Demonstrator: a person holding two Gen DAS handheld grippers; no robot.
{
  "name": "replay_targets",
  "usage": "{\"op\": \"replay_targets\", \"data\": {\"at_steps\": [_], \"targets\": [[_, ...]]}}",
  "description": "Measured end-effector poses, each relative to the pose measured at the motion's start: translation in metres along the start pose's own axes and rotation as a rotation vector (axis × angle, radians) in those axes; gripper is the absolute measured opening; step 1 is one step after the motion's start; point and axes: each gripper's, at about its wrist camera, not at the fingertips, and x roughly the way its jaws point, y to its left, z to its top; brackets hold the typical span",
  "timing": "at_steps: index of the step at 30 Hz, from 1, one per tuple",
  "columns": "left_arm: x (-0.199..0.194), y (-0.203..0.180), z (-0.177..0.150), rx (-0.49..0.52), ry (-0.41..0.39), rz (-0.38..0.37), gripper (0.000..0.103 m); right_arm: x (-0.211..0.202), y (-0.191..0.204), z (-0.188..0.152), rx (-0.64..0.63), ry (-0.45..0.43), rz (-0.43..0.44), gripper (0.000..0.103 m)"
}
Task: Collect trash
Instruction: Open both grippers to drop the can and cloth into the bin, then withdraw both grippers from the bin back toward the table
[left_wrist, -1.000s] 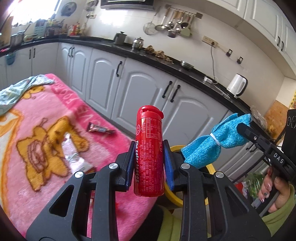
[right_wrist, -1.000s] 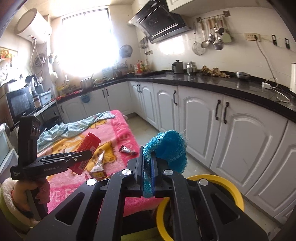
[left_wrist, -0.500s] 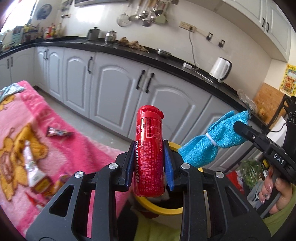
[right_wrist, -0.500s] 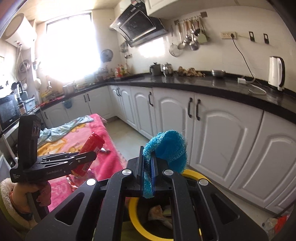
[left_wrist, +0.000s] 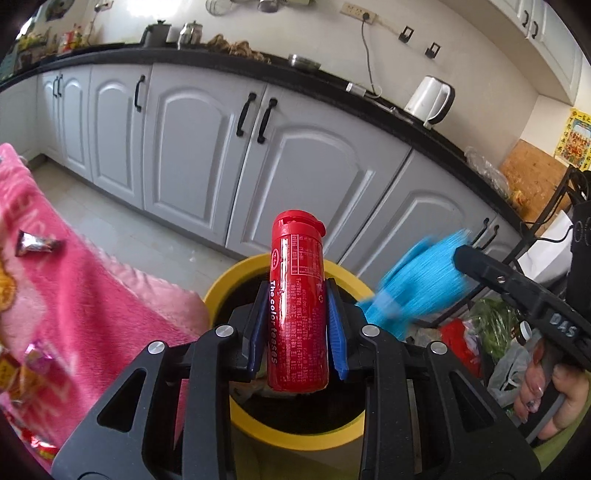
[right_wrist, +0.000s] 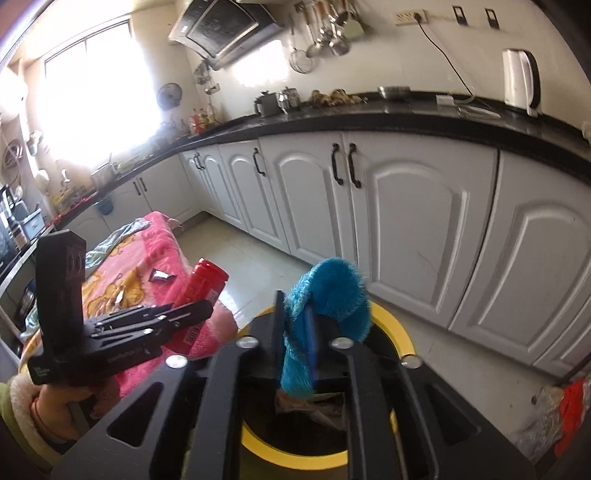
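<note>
My left gripper (left_wrist: 297, 325) is shut on a red cylindrical container (left_wrist: 298, 314) with a flip cap, held upright over the yellow-rimmed trash bin (left_wrist: 221, 291). The container (right_wrist: 201, 291) also shows in the right wrist view. My right gripper (right_wrist: 295, 332) is shut on a blue fuzzy cloth (right_wrist: 332, 299), also above the bin (right_wrist: 395, 325). In the left wrist view the cloth (left_wrist: 421, 280) appears blurred at the right, beside the bin. Some trash lies inside the bin.
A pink blanket-covered table (left_wrist: 74, 295) at the left carries a foil wrapper (left_wrist: 35, 242) and candy wrappers (left_wrist: 26, 363). White kitchen cabinets (left_wrist: 192, 147) run behind. Plastic bags with greens (left_wrist: 491, 332) lie on the floor at the right.
Both grippers have swung right from the pink table to over the yellow bin, each keeping its hold. The blue cloth is moving and blurred.
</note>
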Motion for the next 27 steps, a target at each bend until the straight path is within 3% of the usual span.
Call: {"op": "replay_targets", "data": {"at_steps": [4,12,14,19,27], "targets": [[0.003,0.002,-0.004,-0.001,0.013,0.008,0.046,-0.003,-0.005,0.0,0.036,-0.016,0.002,0.034],[-0.016,0.019,-0.005,-0.025,-0.009,0.068,0.066,-0.008,0.005,0.002,0.024,-0.044,0.017,0.051],[-0.023,0.023,-0.003,-0.029,-0.019,0.087,0.076,-0.009,0.01,0.002,0.015,-0.052,0.02,0.056],[-0.043,0.034,0.001,-0.049,-0.045,0.122,0.09,-0.01,0.017,0.004,0.003,-0.059,0.018,0.063],[-0.07,0.049,0.003,-0.089,-0.073,0.159,0.092,-0.009,0.025,0.003,-0.006,-0.062,0.024,0.074]]}}
